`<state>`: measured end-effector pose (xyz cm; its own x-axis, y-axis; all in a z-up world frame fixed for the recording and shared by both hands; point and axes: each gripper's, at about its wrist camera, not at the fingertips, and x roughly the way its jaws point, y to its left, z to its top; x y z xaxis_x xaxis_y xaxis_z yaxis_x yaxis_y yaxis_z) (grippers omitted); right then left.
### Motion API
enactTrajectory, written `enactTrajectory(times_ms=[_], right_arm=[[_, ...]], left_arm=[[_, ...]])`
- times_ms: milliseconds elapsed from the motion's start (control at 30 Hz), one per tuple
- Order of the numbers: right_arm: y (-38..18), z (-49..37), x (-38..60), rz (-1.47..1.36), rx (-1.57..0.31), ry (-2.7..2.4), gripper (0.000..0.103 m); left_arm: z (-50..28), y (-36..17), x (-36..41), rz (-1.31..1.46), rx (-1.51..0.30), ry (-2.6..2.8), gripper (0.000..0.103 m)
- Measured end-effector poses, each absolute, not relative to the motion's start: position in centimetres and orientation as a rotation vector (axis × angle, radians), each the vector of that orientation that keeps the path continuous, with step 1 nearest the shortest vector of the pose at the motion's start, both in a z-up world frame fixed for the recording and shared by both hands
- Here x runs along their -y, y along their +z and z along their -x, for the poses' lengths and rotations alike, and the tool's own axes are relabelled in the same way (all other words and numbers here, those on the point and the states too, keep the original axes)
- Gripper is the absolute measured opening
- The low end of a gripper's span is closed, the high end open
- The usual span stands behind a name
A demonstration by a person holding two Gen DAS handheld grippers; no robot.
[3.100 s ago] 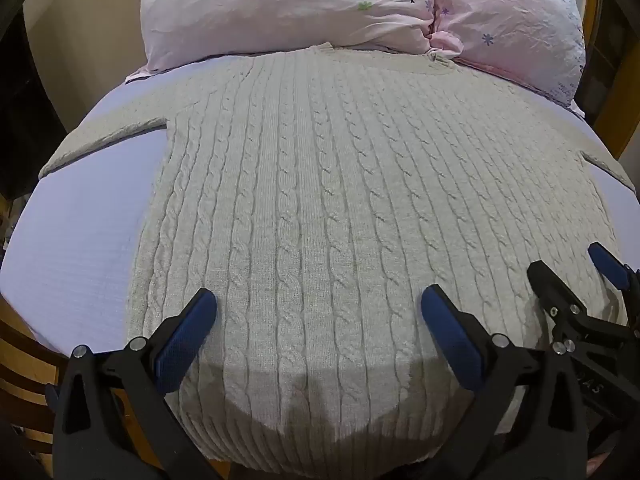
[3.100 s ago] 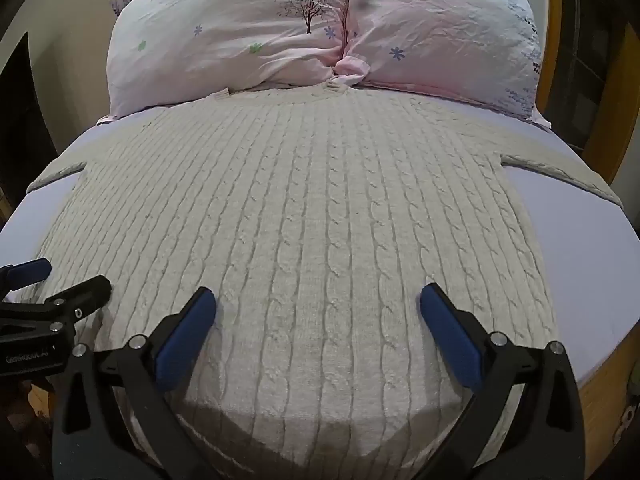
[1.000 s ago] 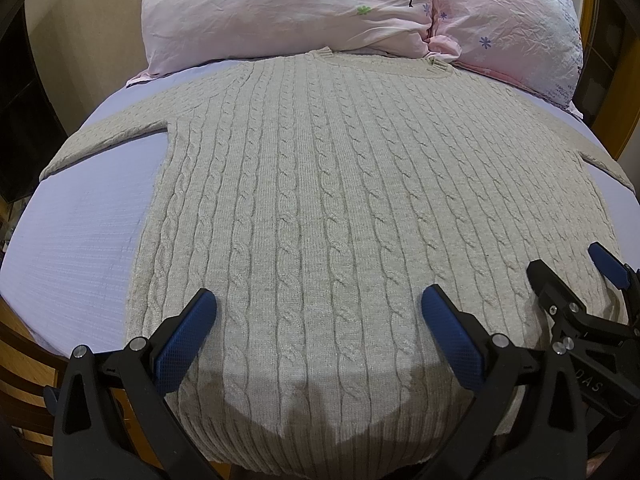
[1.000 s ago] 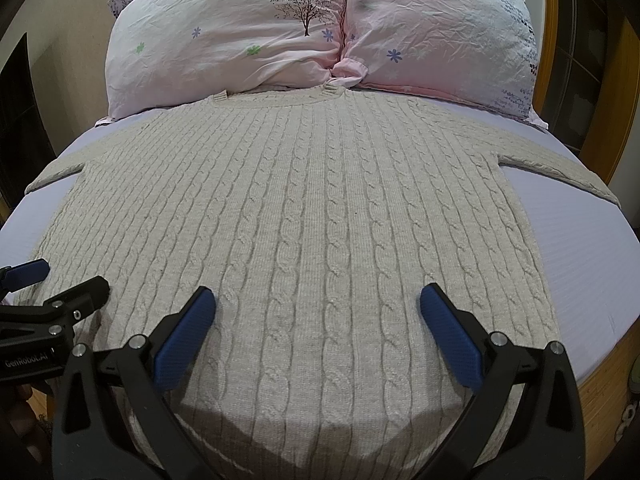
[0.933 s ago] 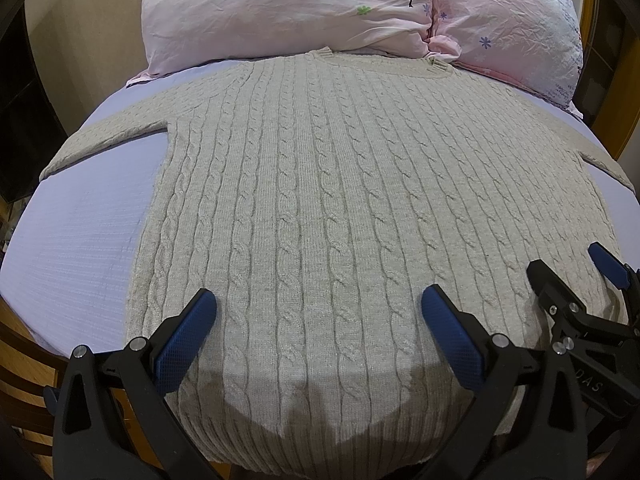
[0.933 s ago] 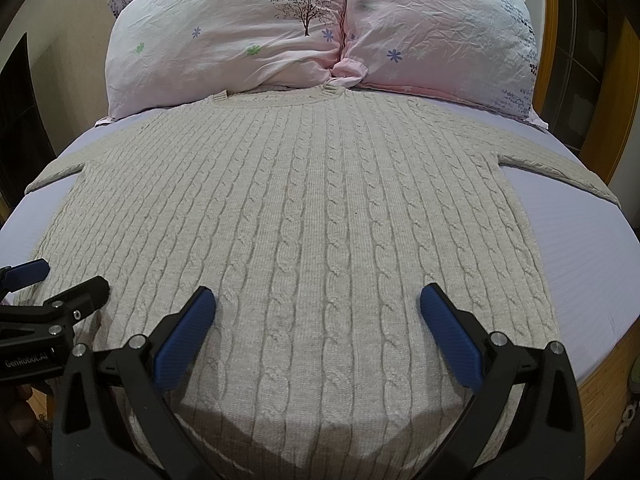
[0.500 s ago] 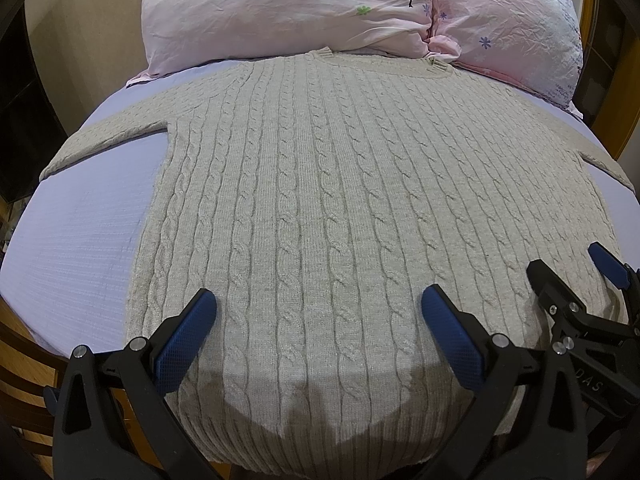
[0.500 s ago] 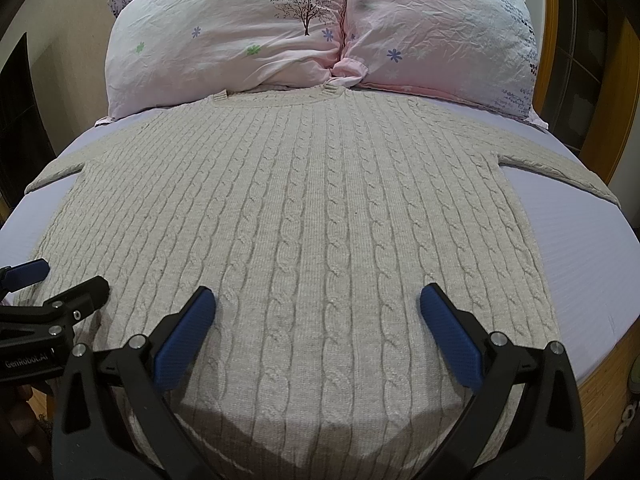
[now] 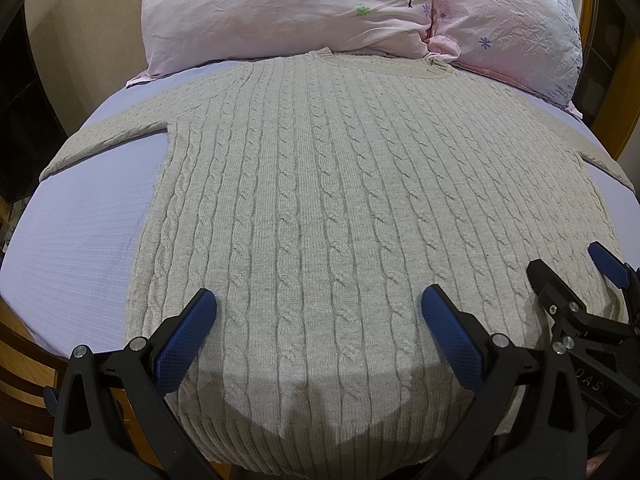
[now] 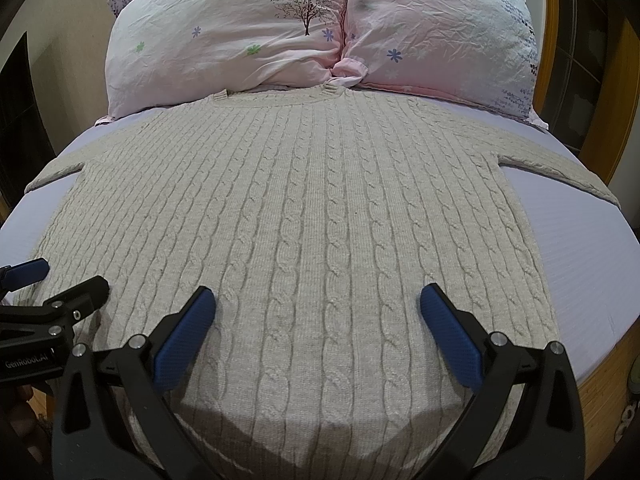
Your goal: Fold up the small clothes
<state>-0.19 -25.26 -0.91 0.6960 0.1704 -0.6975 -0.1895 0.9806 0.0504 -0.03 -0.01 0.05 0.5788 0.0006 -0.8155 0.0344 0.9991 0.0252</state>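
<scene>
A beige cable-knit sweater (image 9: 320,208) lies flat and spread out on the bed, collar toward the pillows, both sleeves stretched out to the sides. It also fills the right wrist view (image 10: 304,216). My left gripper (image 9: 318,304) is open and empty, hovering over the sweater's hem on its left half. My right gripper (image 10: 316,300) is open and empty over the hem's right half. In the left wrist view the right gripper (image 9: 572,268) shows at the right edge. In the right wrist view the left gripper (image 10: 60,280) shows at the left edge.
Two pink flowered pillows (image 9: 288,12) (image 10: 440,28) lie at the head of the bed, touching the sweater's collar. The lilac sheet (image 9: 80,240) shows on both sides of the sweater. A wooden bed frame (image 10: 600,384) runs along the right edge.
Since three seconds ago the sweater has lain slightly flatter and both views have shifted a little. Over the last second nothing has moved.
</scene>
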Motion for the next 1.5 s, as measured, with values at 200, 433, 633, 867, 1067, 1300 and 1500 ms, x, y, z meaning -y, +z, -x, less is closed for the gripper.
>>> enactTrajectory(times_ms=[200,433,633,867,1067,1300,1500], right_arm=[[0.9,-0.9,28.2,-0.008,-0.776,0.355,0.101],[5.1,-7.9,47.8,-0.446,-0.678,0.037,0.101],[2.0,-14.7,63.0,-0.763,-0.765,-0.319,0.066],[-1.1,-17.9,69.8,-0.961,-0.781,-0.45,0.049],[-2.7,-19.3,72.3,-1.062,-0.723,-0.438,0.012],[7.3,-19.5,62.3,-0.678,-0.526,-0.212,0.007],[15.3,-19.1,40.7,-0.367,-0.47,0.317,0.007]], left_arm=[[0.2,0.9,0.3,-0.054,-0.923,-0.034,0.102],[0.1,1.9,0.3,-0.073,-0.841,-0.096,0.102],[-2.0,3.9,-5.1,0.058,-0.695,-0.093,0.102],[-5.6,5.3,-16.1,0.361,-0.589,-0.031,0.102],[-7.2,4.9,-22.8,0.487,-0.538,0.108,0.102],[-7.6,3.5,-29.6,0.723,-0.557,0.192,0.102],[-9.0,3.0,-32.8,0.781,-0.544,0.251,0.098]])
